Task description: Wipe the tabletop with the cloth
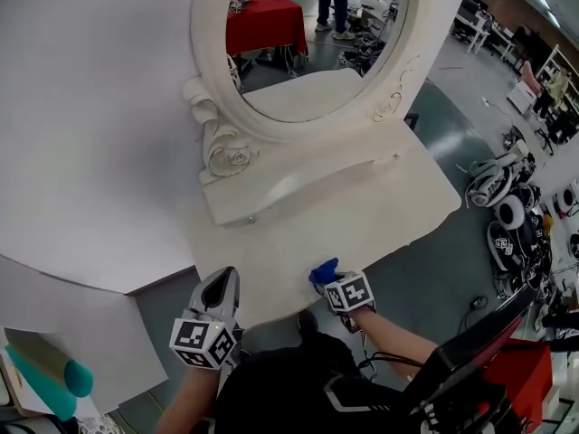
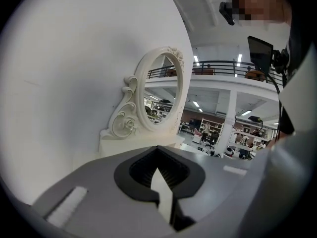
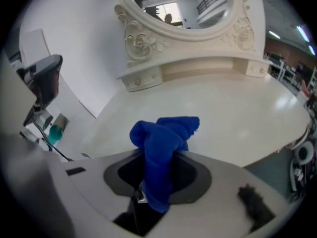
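Observation:
A white vanity tabletop (image 1: pixel 362 215) lies in front of me under an oval mirror (image 1: pixel 317 34) in a carved white frame. My right gripper (image 1: pixel 331 284) hovers at the table's near edge, shut on a bunched blue cloth (image 1: pixel 323 270). In the right gripper view the cloth (image 3: pixel 163 143) sticks up out of the jaws of the right gripper (image 3: pixel 153 182) above the tabletop (image 3: pixel 237 118). My left gripper (image 1: pixel 219 289) is held off the table's near left corner, jaws together and holding nothing. In its own view the left gripper (image 2: pixel 159 175) points toward the mirror frame (image 2: pixel 148 103).
A low drawer shelf (image 1: pixel 298 183) runs under the mirror at the back of the table. A white wall panel (image 1: pixel 81 152) stands to the left. Teal rolls (image 1: pixel 50 378) lie at the lower left. Helmets and gear (image 1: pixel 507 206) sit on the floor to the right.

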Available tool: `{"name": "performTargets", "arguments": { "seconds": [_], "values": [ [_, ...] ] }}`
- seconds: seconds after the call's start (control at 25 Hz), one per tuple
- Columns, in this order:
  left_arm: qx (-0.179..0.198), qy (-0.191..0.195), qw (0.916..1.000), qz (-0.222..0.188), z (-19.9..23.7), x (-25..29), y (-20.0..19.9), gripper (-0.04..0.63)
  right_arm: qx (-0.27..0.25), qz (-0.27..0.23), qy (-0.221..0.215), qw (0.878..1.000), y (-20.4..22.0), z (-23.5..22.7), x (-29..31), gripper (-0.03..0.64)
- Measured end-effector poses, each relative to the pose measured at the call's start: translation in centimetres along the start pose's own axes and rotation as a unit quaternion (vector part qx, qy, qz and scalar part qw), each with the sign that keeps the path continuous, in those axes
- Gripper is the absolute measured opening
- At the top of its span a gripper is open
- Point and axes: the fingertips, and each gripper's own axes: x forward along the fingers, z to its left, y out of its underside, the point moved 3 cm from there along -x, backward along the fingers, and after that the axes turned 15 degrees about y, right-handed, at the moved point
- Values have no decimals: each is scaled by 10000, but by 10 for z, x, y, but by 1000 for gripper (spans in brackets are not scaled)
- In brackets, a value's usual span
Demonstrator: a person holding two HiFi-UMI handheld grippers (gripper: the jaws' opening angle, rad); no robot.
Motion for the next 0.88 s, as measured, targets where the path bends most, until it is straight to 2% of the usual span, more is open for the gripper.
{"name": "performTargets", "arguments": {
  "seconds": [0.08,0.2,0.32,0.6,0.72,0.88],
  "values": [
    [7,12,10000,6,-1,3,0,9,34,84,-11,10000,6,-2,-3,132],
    [-2,-37,10000,-53,-2,3,-2,8,-438,69,-57,9990,12,3,-5,132],
    [-5,-193,9998,-108,0,-1,-7,8,-269,-120,-108,9995,1,2,-12,132],
    [4,-790,9966,-251,9,-13,-16,9,-238,-1117,-44,9935,-110,-11,27,132],
    [-46,-1134,9932,-266,9,-19,-15,9,-382,-1236,-60,9916,-157,-12,56,132],
    [-87,-1551,9875,-263,5,-28,-10,9,-549,-1248,-118,9906,-192,-11,91,132]
  ]
}}
